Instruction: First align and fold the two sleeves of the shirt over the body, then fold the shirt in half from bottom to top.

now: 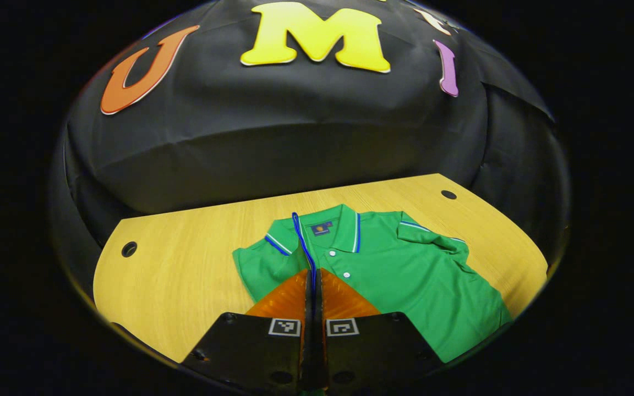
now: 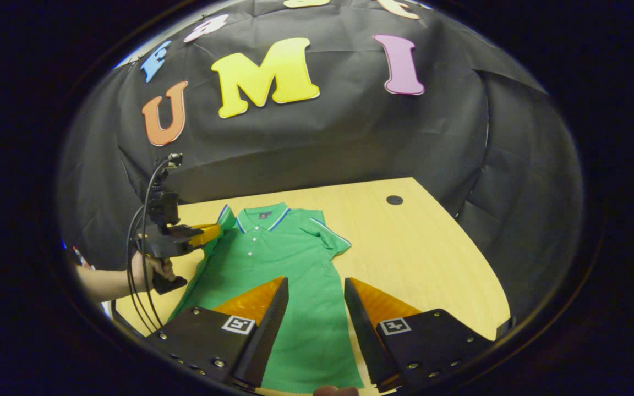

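1. Claw on the left: its two fingers are pressed together on the left sleeve of a green polo shirt, lifting the sleeve off the worktop near the shirt's left shoulder. A hand holds this tool from the left edge of the worktop, with black cables trailing from it.
2. Seen along that claw's own fingers, a thin fold of green fabric with blue trim is pinched between them above the collar area.
3. Shirt: it lies face up in the middle of the pale wooden worktop, collar toward the far edge, hem toward the near edge, buttons visible on the placket.
4. Right sleeve: it lies spread outward, flat on the worktop, not folded.
5. Claw on the right: its fingers are spread wide apart, holding nothing, hovering over the lower body of the shirt near the near edge.
6. Progress, as a judgement: early. The first sleeve fold is under way; the second sleeve and the bottom-to-top fold remain.
7. Writing: a small neck label inside the collar is too small to read.
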Available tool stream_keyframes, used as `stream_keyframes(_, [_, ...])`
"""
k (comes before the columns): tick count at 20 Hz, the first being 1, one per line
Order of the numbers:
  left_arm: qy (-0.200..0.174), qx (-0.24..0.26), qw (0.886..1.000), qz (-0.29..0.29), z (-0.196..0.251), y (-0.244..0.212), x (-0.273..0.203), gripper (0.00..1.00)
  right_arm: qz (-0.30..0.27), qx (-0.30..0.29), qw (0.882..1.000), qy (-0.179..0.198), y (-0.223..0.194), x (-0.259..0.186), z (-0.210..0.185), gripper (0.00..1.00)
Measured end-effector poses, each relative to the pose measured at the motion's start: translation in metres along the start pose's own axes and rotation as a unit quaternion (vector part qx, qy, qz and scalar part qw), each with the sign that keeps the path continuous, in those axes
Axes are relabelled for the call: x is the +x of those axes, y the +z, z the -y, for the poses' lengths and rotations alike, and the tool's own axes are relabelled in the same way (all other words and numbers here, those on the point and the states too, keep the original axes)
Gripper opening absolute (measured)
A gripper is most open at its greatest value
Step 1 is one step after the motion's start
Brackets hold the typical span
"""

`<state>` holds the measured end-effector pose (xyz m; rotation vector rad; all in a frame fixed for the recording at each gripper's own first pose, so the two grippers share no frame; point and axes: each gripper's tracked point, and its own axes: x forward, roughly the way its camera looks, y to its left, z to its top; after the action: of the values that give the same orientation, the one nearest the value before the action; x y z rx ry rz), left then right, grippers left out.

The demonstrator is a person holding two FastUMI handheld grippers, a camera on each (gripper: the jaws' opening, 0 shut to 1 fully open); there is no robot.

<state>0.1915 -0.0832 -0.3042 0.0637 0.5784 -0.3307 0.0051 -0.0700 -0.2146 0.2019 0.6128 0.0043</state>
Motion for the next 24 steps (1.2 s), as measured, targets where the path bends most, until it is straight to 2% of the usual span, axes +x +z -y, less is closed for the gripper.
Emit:
stream_keyframes(1, [-0.006, 0.008, 1.0, -0.009, 0.009, -0.006, 0.005, 0.03, 0.0, 0.003, 1.0, -0.002, -0.001, -0.001, 0.004, 0.67])
stream_keyframes(3, [-0.026, 0.01, 0.999, -0.036, 0.027, -0.023, 0.008, 0.11, -0.002, 0.005, 1.0, -0.002, -0.004, 0.001, 0.005, 0.67])
stream_keyframes(4, [-0.032, 0.007, 0.999, -0.043, 0.033, -0.026, 0.006, 0.4, -0.003, 0.004, 1.0, 0.0, -0.005, 0.003, 0.005, 0.67])
stream_keyframes(6, [-0.016, -0.003, 0.999, -0.041, 0.031, -0.033, 0.004, 0.99, -0.005, -0.006, 1.0, 0.005, -0.008, 0.005, 0.006, 0.67])
stream_keyframes(12, [0.016, -0.059, 0.996, -0.066, 0.018, -0.062, -0.073, 0.99, -0.029, -0.057, 0.997, 0.048, -0.027, 0.017, -0.015, 0.67])
stream_keyframes(15, [0.024, -0.062, 0.994, -0.086, 0.005, -0.087, -0.119, 0.99, -0.053, -0.086, 0.992, 0.073, -0.045, 0.019, -0.023, 0.67])
stream_keyframes(17, [0.019, -0.066, 0.992, -0.109, 0.0, -0.111, -0.153, 1.0, -0.074, -0.106, 0.987, 0.092, -0.063, 0.018, -0.025, 0.67])
stream_keyframes(20, [0.017, -0.071, 0.987, -0.141, -0.007, -0.147, -0.205, 1.0, -0.108, -0.125, 0.981, 0.101, -0.09, 0.01, -0.017, 0.67])
stream_keyframes(24, [-0.012, -0.082, 0.977, -0.199, 0.005, -0.202, -0.265, 1.0, -0.156, -0.154, 0.97, 0.109, -0.133, -0.006, -0.005, 0.67])
